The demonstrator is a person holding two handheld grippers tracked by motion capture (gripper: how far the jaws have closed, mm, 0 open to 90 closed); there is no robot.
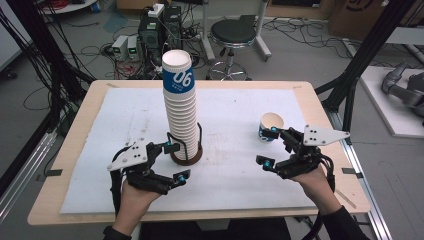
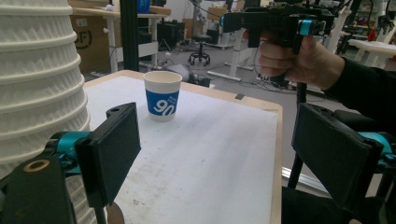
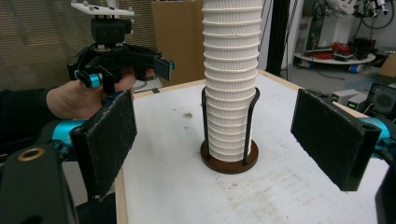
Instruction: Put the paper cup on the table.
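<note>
- Paper cup stack (image 1: 180, 107) is standing in its holder (image 1: 186, 156); one single cup (image 1: 271, 127) is sitting apart, not yet stacked;
- we are holding the left gripper (image 1: 176, 161) and right gripper (image 1: 267, 148) spread, empty.

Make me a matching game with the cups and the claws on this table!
Things:
1. stack of cups
2. single cup
3. left claw
4. right claw

Places or states:
A. open, close beside the round base of the holder
B. stands alone on the white mat, blue band with numbers
C. tall and upright in a dark wire holder
D. open, next to the lone cup

Pairs: 1-C, 2-B, 3-A, 4-D
</note>
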